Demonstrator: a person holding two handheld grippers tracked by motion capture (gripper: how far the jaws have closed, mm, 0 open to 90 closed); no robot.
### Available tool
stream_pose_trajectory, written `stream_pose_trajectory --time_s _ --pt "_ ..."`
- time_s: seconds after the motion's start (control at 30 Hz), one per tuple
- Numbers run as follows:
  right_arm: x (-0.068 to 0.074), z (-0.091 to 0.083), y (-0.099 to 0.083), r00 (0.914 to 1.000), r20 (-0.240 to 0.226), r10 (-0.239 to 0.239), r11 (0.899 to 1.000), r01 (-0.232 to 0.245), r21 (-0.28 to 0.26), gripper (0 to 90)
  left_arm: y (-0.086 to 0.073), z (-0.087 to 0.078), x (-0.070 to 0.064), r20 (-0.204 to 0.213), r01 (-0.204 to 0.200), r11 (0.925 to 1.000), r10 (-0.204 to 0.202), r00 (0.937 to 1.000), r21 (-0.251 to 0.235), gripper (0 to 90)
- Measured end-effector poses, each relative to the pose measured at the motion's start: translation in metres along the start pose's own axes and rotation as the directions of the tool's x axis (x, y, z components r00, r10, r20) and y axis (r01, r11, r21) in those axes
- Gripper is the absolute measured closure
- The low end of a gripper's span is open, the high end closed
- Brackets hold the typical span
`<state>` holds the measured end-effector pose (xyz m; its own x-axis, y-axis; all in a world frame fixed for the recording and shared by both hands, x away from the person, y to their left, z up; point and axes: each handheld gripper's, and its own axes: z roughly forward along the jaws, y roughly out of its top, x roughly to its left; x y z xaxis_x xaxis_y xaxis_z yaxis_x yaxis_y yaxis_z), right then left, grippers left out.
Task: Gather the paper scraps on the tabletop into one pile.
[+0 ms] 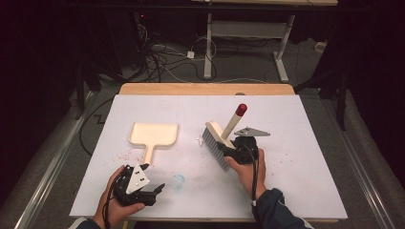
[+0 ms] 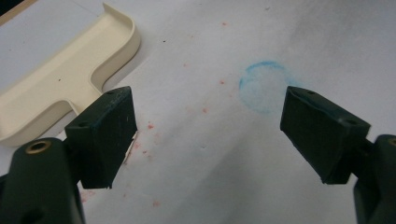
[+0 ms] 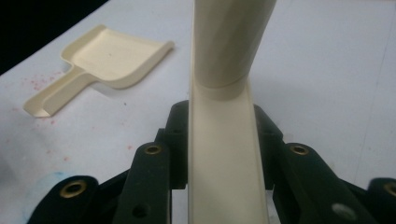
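Note:
A cream dustpan (image 1: 153, 135) lies flat at the middle left of the white table, its handle toward the person. My left gripper (image 1: 160, 188) rests low near the front edge, just below that handle, with its jaws wide open and nothing between them (image 2: 208, 128). The dustpan (image 2: 60, 79) sits beyond its left jaw. My right gripper (image 1: 228, 149) is shut on the cream head of a hand brush (image 1: 217, 143); grey bristles point down-left and the red-tipped handle (image 1: 241, 110) slants up and away. The brush (image 3: 224, 140) runs up between the right gripper's jaws, with the dustpan (image 3: 100, 65) off to the left.
A faint blue ring mark (image 1: 178, 181) lies on the table between the grippers. Red crumbs (image 1: 122, 156) are scattered left of the dustpan handle and near the blue ring (image 2: 264, 86). A small white bit (image 1: 199, 140) lies beside the bristles. Cables and a desk frame stand beyond the far edge.

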<state>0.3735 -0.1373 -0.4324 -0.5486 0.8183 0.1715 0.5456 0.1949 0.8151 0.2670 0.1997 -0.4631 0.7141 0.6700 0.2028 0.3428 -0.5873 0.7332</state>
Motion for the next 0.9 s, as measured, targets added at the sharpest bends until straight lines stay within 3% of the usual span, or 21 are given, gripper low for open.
stream_pose_trajectory --time_s 0.1,0.2,0.23,0.33,0.4,0.43,0.5,0.63,0.73,0.83,0.9 --pt "0.004 -0.006 0.009 0.9998 -0.020 0.006 0.999 -0.007 -0.047 67.5 0.000 0.001 0.000 0.000 -0.002 1.0000 0.002 1.0000 0.007 17.9" --pt "0.007 -0.009 0.014 0.9993 -0.036 0.002 0.998 -0.004 -0.067 67.5 -0.001 0.001 0.002 -0.004 -0.006 1.0000 0.006 1.0000 0.005 17.8" --pt "0.012 -0.007 0.018 0.9976 -0.068 0.007 0.997 -0.012 -0.073 67.5 -0.001 0.001 0.002 -0.004 -0.003 1.0000 0.003 1.0000 0.005 17.9" --pt "0.019 -0.001 0.021 0.9957 -0.093 0.005 0.997 -0.012 -0.070 67.5 -0.001 0.001 0.002 -0.006 -0.004 1.0000 0.004 1.0000 0.008 17.8" --pt "0.027 0.009 0.022 0.9944 -0.105 -0.006 0.998 0.000 -0.060 67.5 -0.001 0.001 0.001 -0.004 -0.003 0.9999 0.003 1.0000 0.017 17.8" --pt "0.032 0.023 0.020 0.9940 -0.109 0.001 0.999 -0.005 -0.037 67.5 -0.001 0.001 0.001 -0.006 -0.003 0.9998 0.003 1.0000 0.019 17.8" --pt "0.034 0.034 0.018 0.9919 -0.125 0.024 1.000 -0.026 -0.010 67.5 -0.002 0.001 0.002 -0.009 -0.002 0.9997 0.002 1.0000 0.023 17.8" --pt "0.034 0.052 0.009 0.9936 -0.104 0.043 0.999 -0.042 0.012 67.6 -0.004 0.001 0.003 -0.011 0.003 0.9996 -0.002 0.9999 0.028 17.8" --pt "0.031 0.054 0.008 0.9968 -0.073 0.033 0.999 -0.033 0.008 67.5 -0.004 0.000 0.002 -0.011 0.002 0.9995 -0.001 0.9999 0.031 17.9" --pt "0.017 0.050 0.005 0.9986 -0.023 0.048 0.999 -0.048 0.010 67.4 -0.004 0.000 0.002 -0.011 0.002 0.9995 -0.002 0.9999 0.030 17.8" --pt "0.013 0.048 0.004 0.9983 -0.014 0.056 0.998 -0.056 0.010 67.4 -0.004 0.000 0.002 -0.015 -0.006 0.9996 0.006 0.9999 0.028 17.8"
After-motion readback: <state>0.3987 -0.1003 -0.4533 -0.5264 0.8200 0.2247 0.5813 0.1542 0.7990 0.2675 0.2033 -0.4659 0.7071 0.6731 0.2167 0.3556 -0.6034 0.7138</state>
